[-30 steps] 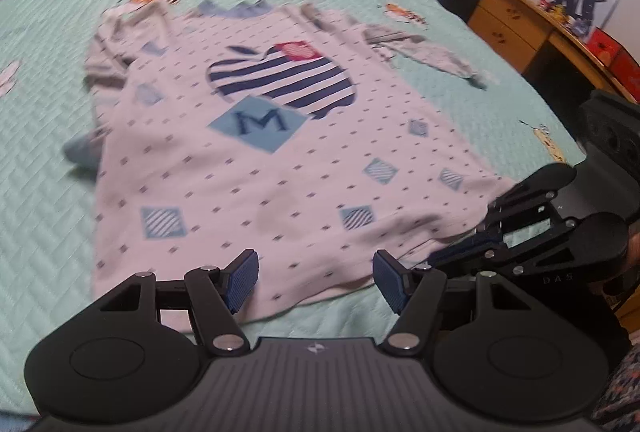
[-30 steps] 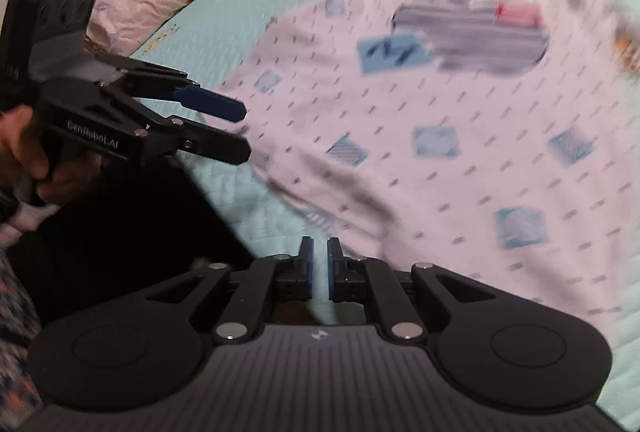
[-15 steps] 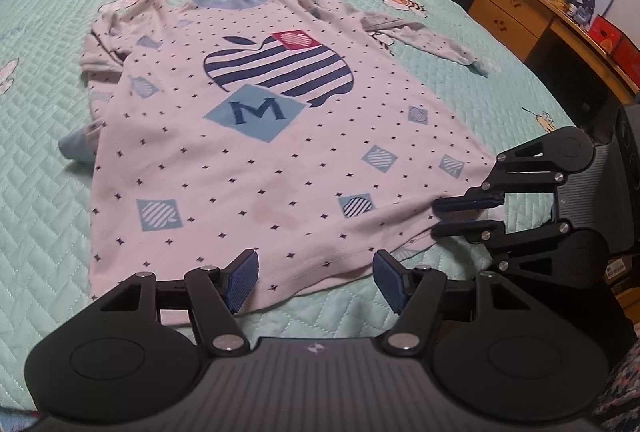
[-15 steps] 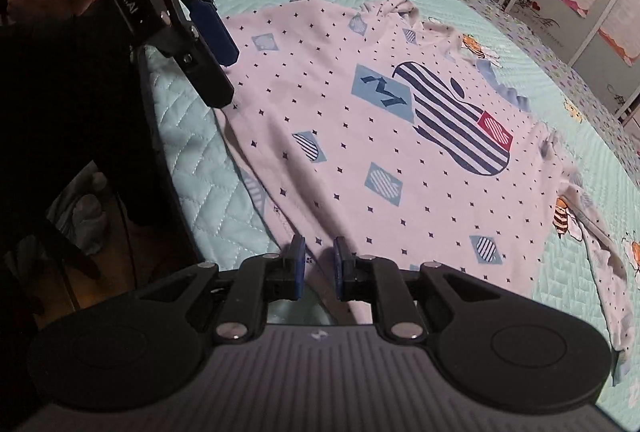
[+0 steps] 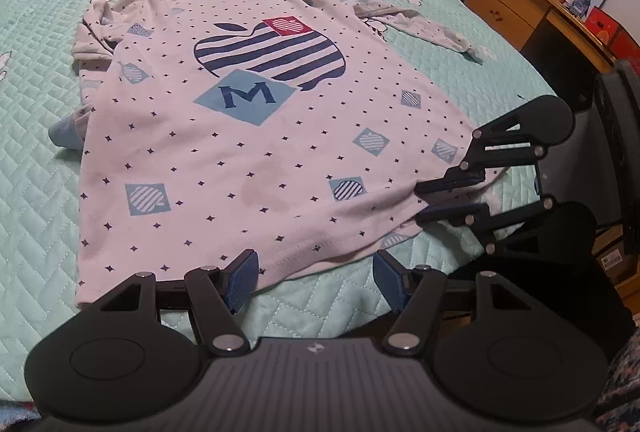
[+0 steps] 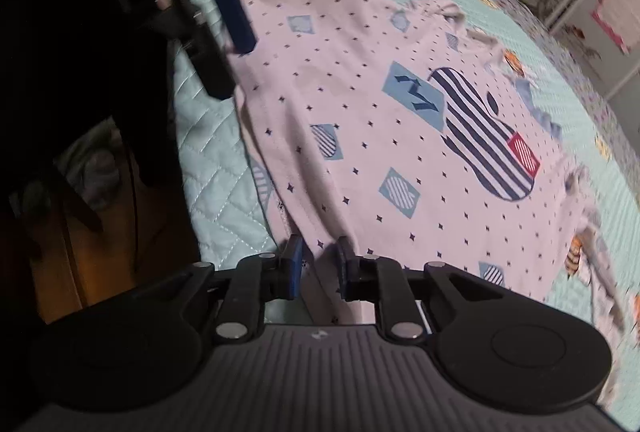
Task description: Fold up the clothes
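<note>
The shirt (image 5: 256,135) lies spread face up on the bed (image 5: 36,167), straight ahead of both tongs, sleeves out to the sides; no fold has been made, so nearly all the work remains. The left tongs (image 5: 314,274) hang open just over the near hem, touching nothing. The right tongs (image 6: 318,264) sit at the hem corner beside them, jaws just closing with cloth between; they seem pinched on it, though the blurred view leaves that unsure. Judged next: lifting the hem toward the collar.
</note>
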